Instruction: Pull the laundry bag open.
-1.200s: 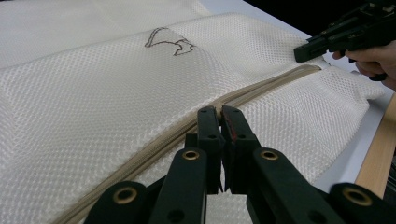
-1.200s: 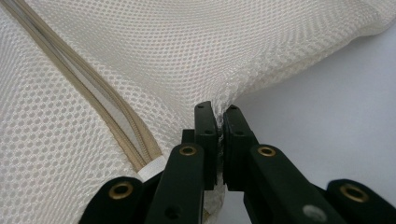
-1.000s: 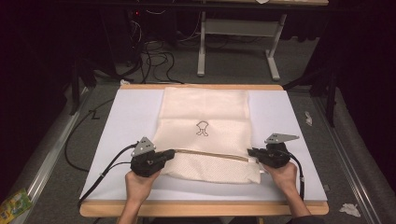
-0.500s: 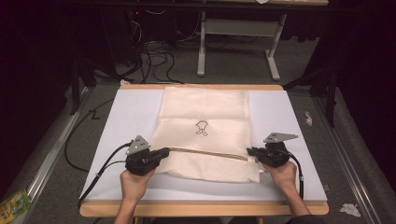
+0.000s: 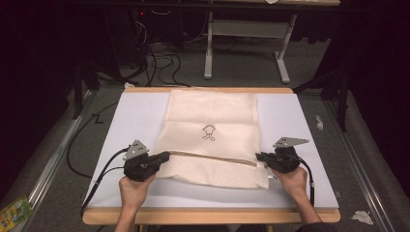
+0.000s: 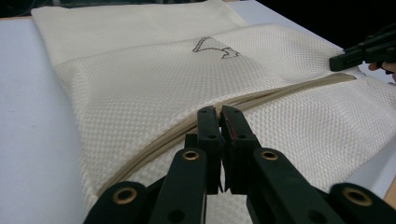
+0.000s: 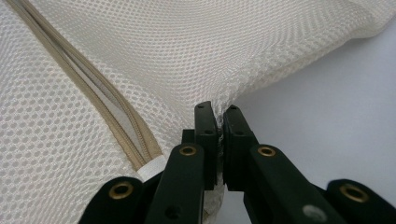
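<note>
Zipper [image 5: 212,157] travel is what changed: my left gripper [image 5: 163,157], clenched on the slider, has slid leftward away from my right gripper [image 5: 260,157], which pinches the mesh bag [image 5: 212,111] edge, so closing looks nearly finished.

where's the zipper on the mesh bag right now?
In the high view, the tan zipper crosses the near part of the cream mesh laundry bag, spanning between the left gripper and right gripper.

cream mesh cloth bag [image 5: 212,137], tan zipper [image 5: 212,158]; matt black plastic left gripper [image 6: 220,122]; smooth white board [image 5: 130,121], wood edge.
</note>
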